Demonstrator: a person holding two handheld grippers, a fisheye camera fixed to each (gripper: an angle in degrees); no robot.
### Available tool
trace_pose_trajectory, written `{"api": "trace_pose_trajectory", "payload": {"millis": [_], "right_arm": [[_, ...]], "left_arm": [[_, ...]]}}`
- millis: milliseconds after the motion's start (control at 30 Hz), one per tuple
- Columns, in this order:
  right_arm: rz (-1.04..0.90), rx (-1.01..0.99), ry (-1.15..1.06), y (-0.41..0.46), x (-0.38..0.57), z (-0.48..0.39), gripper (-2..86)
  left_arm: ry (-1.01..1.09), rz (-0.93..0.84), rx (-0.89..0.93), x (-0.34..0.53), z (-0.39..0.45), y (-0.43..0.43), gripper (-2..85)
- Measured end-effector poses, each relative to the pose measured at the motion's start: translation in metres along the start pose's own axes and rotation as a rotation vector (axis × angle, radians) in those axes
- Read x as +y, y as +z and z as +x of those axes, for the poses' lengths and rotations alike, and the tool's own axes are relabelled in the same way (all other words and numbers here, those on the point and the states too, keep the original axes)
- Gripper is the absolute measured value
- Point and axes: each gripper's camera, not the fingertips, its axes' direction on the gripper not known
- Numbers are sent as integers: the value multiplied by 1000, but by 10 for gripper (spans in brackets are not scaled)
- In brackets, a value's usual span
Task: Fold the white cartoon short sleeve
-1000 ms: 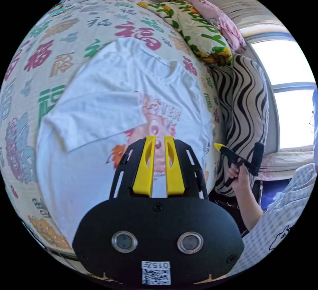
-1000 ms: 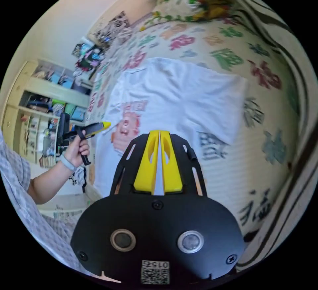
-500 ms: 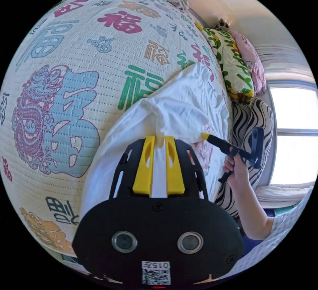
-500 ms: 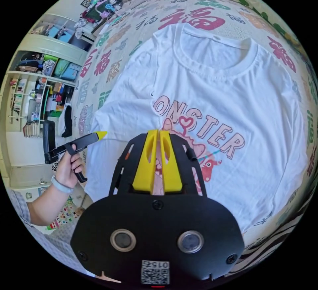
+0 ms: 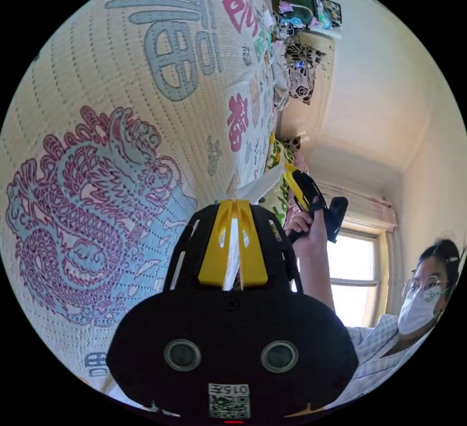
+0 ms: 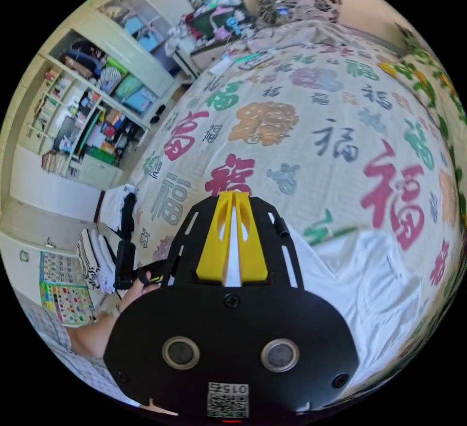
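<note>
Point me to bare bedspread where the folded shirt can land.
Open patch: the printed bedspread ahead of the right claw, up to the clutter at the far edge. Also the dragon-print stretch beside the left claw. Crowded: the white shirt bunched at that view's lower right, and the pillows along the right edge.

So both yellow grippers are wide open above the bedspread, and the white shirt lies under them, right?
Not quite: the grippers are shut, not open. In the left gripper view, the left gripper pinches white shirt fabric between its jaws; the right gripper view shows the right gripper clamped on white cloth too. The bedspread is below, as you said.
</note>
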Motion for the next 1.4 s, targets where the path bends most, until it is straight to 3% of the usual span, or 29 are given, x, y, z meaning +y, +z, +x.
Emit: {"api": "trace_pose_trajectory", "payload": {"millis": [133, 200, 433, 567, 633, 733, 800, 867, 933, 1000, 1067, 1167, 1267, 1333, 1400], "right_arm": [[-245, 92, -122, 71, -51, -54, -4], [-408, 225, -254, 109, -64, -93, -4], [-697, 625, -670, 168, -67, -193, -5], [-592, 674, -757, 160, -68, -236, -8], [-556, 584, -711, 152, -64, -247, -9], [-418, 252, -630, 120, -38, -254, -9], [-239, 29, -547, 82, 9, -244, -7], [-70, -48, -467, 49, 62, -233, -6], [98, -34, -388, 17, 126, -225, -6], [243, 95, -274, -19, 213, -224, -6], [259, 250, -164, -41, 269, -230, -5], [244, 473, -36, -72, 340, -244, -5], [283, 647, -1, -83, 390, -253, -5], [304, 690, 41, -74, 414, -248, -5], [130, 629, 74, -45, 436, -227, -6]], "left_arm": [[-122, 3, 62, -4, -27, -9, -7], [-126, 1, 97, -3, -31, -16, -7], [-130, -2, 130, 17, -31, -37, -6], [-119, 64, 124, 41, -31, -63, -6], [-98, 72, 119, 54, -30, -74, -5], [15, 43, 48, 81, -17, -95, -3], [166, -29, -110, 112, 3, -108, -3], [291, -62, -266, 143, 22, -115, -5], [448, -88, -442, 181, 49, -117, -7], [764, -104, -723, 244, 104, -103, -8], [994, -66, -843, 294, 139, -88, -8], [1202, -39, -869, 357, 166, -57, -8], [1180, -126, -852, 384, 153, -10, -6], [1172, -287, -761, 393, 137, 24, -5], [1167, -339, -703, 416, 131, 61, -5]]}}
